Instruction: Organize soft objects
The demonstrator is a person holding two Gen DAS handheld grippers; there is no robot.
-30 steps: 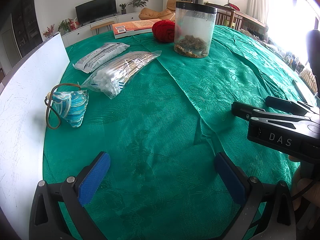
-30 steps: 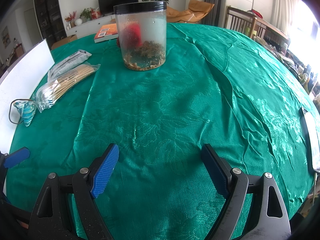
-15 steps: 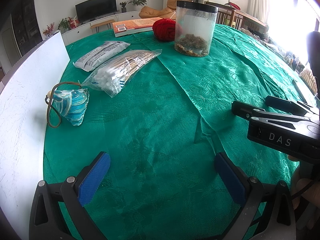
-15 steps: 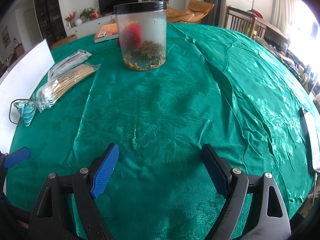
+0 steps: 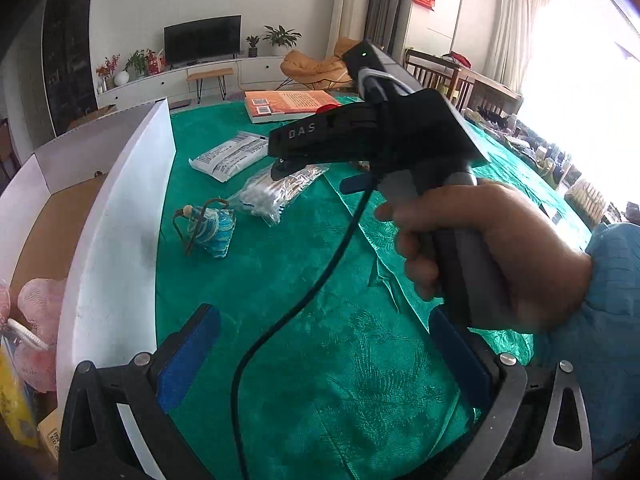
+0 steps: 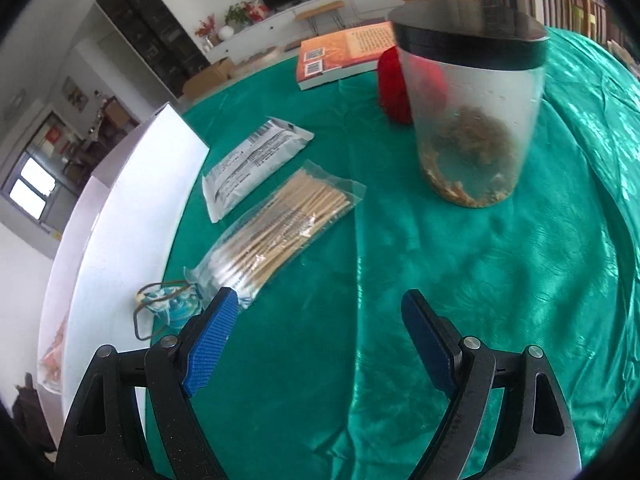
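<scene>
On the green tablecloth (image 5: 304, 288) lie a blue striped pouch with a brown loop (image 5: 212, 228), a clear bag of cotton swabs (image 6: 280, 228) and a white sealed packet (image 6: 252, 164). A red yarn ball (image 6: 390, 84) sits behind a clear jar (image 6: 472, 120). My left gripper (image 5: 324, 356) is open and empty above the cloth. My right gripper (image 6: 320, 324) is open and empty, low over the cloth near the swab bag (image 5: 276, 192) and pouch (image 6: 172, 304). The right gripper's body (image 5: 376, 136) crosses the left wrist view.
A white-walled cardboard box (image 5: 116, 216) stands at the table's left edge, holding a pink puff (image 5: 36, 308) and other items. An orange book (image 6: 344, 52) lies at the far side. A black cable (image 5: 316, 280) hangs from the right gripper.
My right gripper has swung forward and left toward the swab bag and pouch. My left gripper has drawn back and left, bringing the box interior and the right hand into view.
</scene>
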